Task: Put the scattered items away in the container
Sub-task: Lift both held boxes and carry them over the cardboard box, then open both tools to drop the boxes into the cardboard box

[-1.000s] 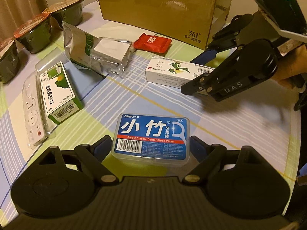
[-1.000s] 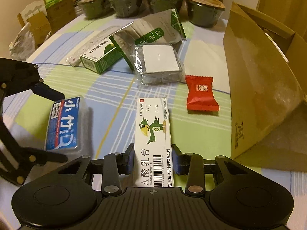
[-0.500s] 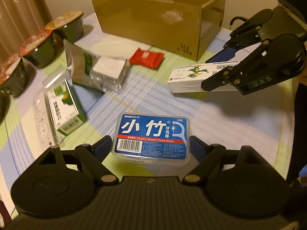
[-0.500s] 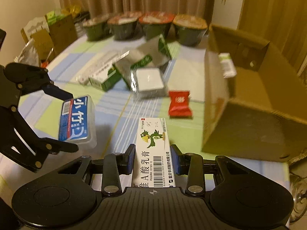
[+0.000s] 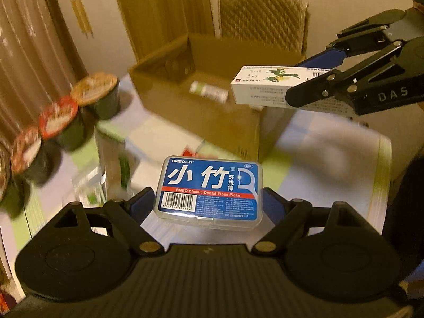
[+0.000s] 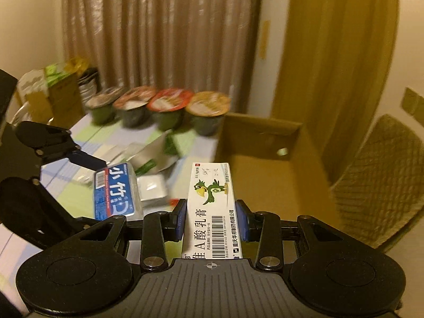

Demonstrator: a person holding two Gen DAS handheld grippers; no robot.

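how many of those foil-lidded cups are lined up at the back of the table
4, side by side in one row in front of the curtain: a dark-lidded cup at the left end, then two red-lidded ones, and an orange-lidded one nearest the cardboard box. None looks hidden.

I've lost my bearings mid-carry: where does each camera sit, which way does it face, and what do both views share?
Left wrist: on the left gripper, facing the cardboard box; it grips the floss pick case.
Right wrist: on the right gripper, facing box and curtain; it grips the ointment carton.
Shared: box, noodle cups, both held items, each other's gripper.
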